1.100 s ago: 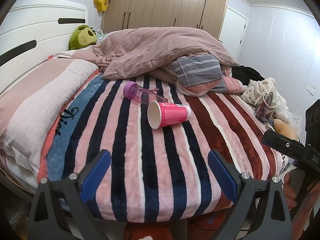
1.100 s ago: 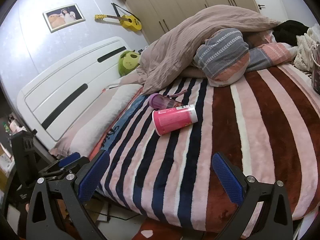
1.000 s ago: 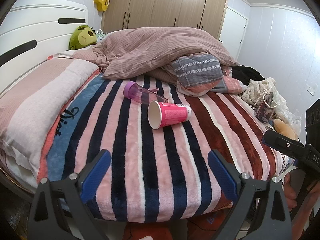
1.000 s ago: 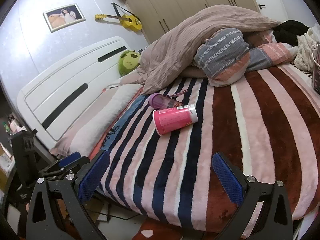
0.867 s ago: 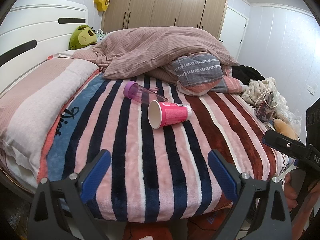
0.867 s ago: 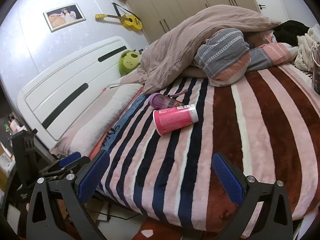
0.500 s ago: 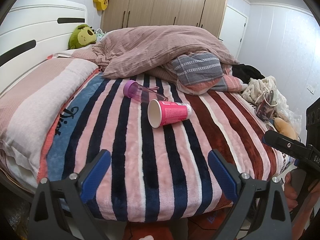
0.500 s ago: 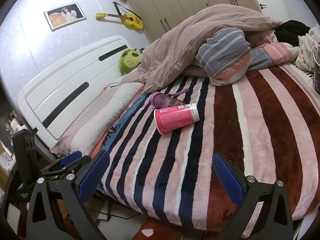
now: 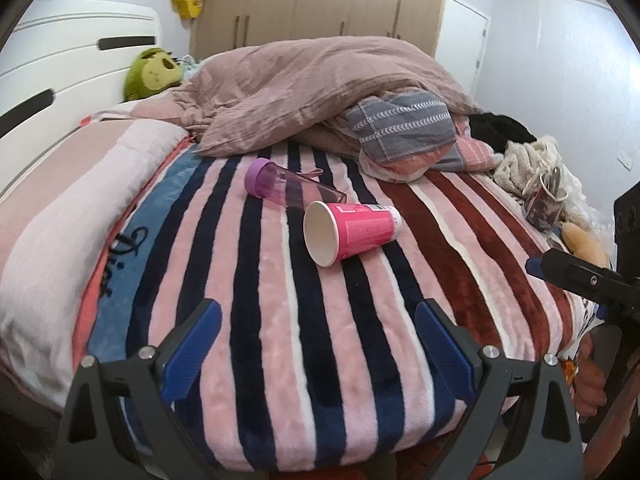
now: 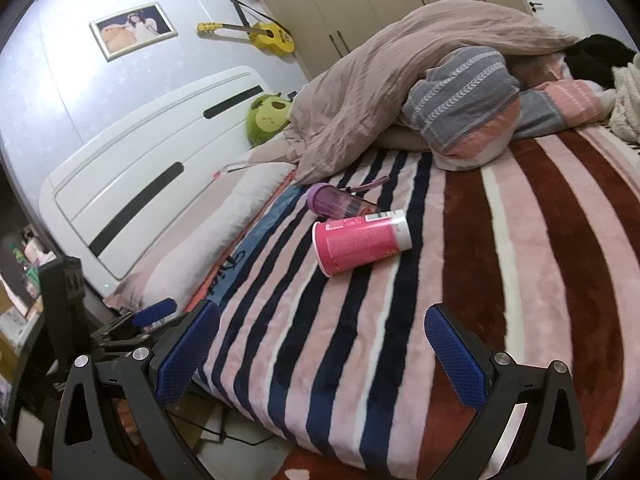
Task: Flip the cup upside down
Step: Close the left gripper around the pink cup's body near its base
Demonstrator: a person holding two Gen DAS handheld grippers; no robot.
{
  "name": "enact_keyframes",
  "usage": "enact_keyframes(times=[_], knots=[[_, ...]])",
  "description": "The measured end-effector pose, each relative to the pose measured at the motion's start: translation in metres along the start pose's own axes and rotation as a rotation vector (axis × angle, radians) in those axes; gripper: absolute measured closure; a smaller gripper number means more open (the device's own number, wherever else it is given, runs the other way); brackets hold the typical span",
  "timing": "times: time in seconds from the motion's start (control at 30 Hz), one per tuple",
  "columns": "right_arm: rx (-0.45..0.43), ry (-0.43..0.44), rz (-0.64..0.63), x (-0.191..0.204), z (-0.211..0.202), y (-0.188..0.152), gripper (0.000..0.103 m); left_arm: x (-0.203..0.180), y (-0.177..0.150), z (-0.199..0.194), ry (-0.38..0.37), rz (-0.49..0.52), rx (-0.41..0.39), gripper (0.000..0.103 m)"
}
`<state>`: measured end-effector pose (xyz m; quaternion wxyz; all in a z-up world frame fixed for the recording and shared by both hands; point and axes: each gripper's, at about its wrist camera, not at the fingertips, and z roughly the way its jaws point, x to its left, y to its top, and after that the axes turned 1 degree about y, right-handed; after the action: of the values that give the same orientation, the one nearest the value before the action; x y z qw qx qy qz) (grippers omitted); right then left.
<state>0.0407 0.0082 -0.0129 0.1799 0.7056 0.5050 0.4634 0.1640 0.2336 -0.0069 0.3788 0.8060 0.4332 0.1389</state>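
A pink paper cup [image 9: 352, 232] lies on its side on the striped blanket [image 9: 280, 320], its open white mouth facing the left wrist camera; it also shows in the right wrist view [image 10: 360, 244]. My left gripper [image 9: 318, 340] is open and empty, over the near edge of the bed, well short of the cup. My right gripper [image 10: 322, 340] is open and empty, also at the near edge, apart from the cup.
A purple-capped clear bottle [image 9: 288, 186] lies just behind the cup, touching or nearly touching it. A heaped duvet [image 9: 320, 88] and pillows fill the far half. A pillow [image 9: 60, 220] lies at left. A mug [image 9: 546, 210] and clothes sit at the right edge.
Both grippers have moved slightly forward toward the bed; the cup looks a little nearer in both views. The cup and bottle have not moved.
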Motion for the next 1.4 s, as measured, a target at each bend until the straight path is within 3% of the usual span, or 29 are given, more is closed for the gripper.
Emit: enact_keyframes(times=[0.33, 0.53, 0.7, 0.87, 0.93, 1.03, 1.2, 1.3, 1.4], knots=[[0.083, 0.019, 0.093, -0.050, 0.064, 0.002, 0.000, -0.014, 0.067, 0.119, -0.178, 0.297, 0.099, 0.007], [0.123, -0.013, 0.161, -0.082, 0.085, -0.004, 0.000, -0.013, 0.090, 0.194, -0.332, 0.287, 0.227, 0.009], [0.149, -0.019, 0.194, -0.094, 0.096, -0.007, 0.000, -0.016, 0.087, 0.221, -0.415, 0.269, 0.287, 0.024], [0.155, -0.009, 0.193, -0.093, 0.101, -0.005, 0.000, -0.018, 0.087, 0.221, -0.382, 0.263, 0.267, 0.026], [0.156, -0.008, 0.189, -0.092, 0.100, -0.004, 0.000, -0.017, 0.087, 0.210, -0.291, 0.302, 0.252, 0.024], [0.152, 0.001, 0.182, -0.090, 0.099, -0.003, 0.000, -0.015, 0.085, 0.194, -0.194, 0.350, 0.245, 0.015], [0.163, 0.029, 0.194, -0.088, 0.107, -0.004, 0.000, -0.002, 0.094, 0.191, -0.206, 0.324, 0.227, 0.014], [0.171, 0.039, 0.184, -0.086, 0.110, -0.004, 0.000, -0.004, 0.109, 0.206, -0.296, 0.285, 0.213, 0.014], [0.172, 0.034, 0.183, -0.087, 0.109, -0.004, 0.000, -0.009, 0.117, 0.231, -0.368, 0.275, 0.269, 0.014]])
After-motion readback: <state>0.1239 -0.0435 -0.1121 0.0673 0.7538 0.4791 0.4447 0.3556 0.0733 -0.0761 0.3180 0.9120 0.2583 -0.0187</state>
